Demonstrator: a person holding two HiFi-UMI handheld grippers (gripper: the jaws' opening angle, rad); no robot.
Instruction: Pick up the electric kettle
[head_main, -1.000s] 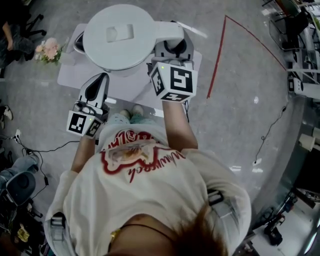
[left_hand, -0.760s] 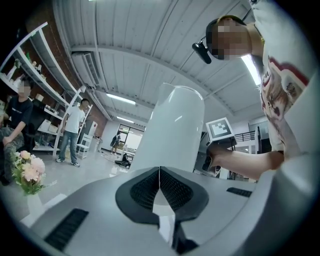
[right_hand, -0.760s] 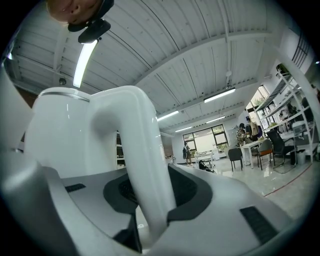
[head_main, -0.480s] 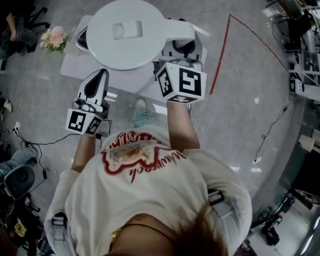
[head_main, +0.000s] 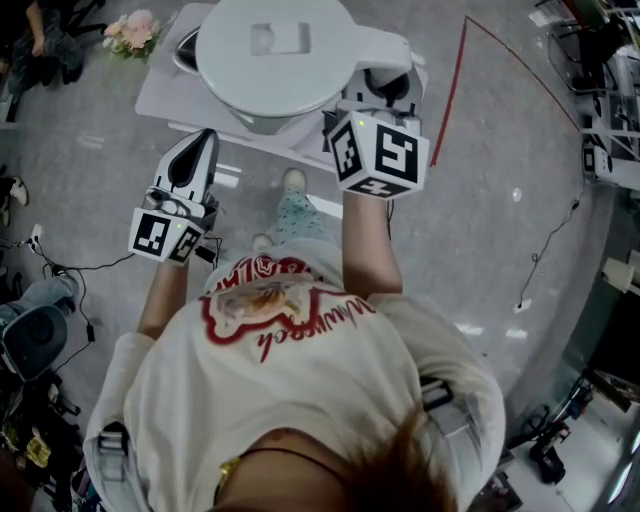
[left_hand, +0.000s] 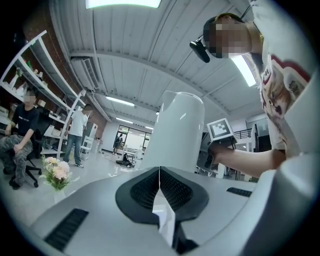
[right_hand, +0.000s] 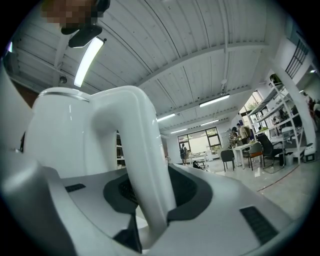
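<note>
The white electric kettle (head_main: 270, 60) hangs by its curved handle (head_main: 385, 50) over the small white table (head_main: 165, 95). My right gripper (head_main: 385, 88) is shut on that handle; in the right gripper view the handle (right_hand: 142, 165) runs down between the dark pads (right_hand: 187, 195) and the kettle's body (right_hand: 60, 135) fills the left. My left gripper (head_main: 200, 140) is level to the left of the kettle, apart from it, shut and empty. Its view shows the pads (left_hand: 145, 187) meeting in a line, with the kettle (left_hand: 176, 130) standing tall ahead.
A bunch of pink flowers (head_main: 133, 32) lies at the table's far left corner and also shows low on the left as flowers (left_hand: 56, 172). A red line (head_main: 455, 70) marks the floor to the right. Seated and standing people and shelves (left_hand: 30, 95) are at the left.
In the head view the kettle, both grippers and the table have slid up and to the right. The right gripper's hold on the handle is unchanged, and the person's feet have shifted.
</note>
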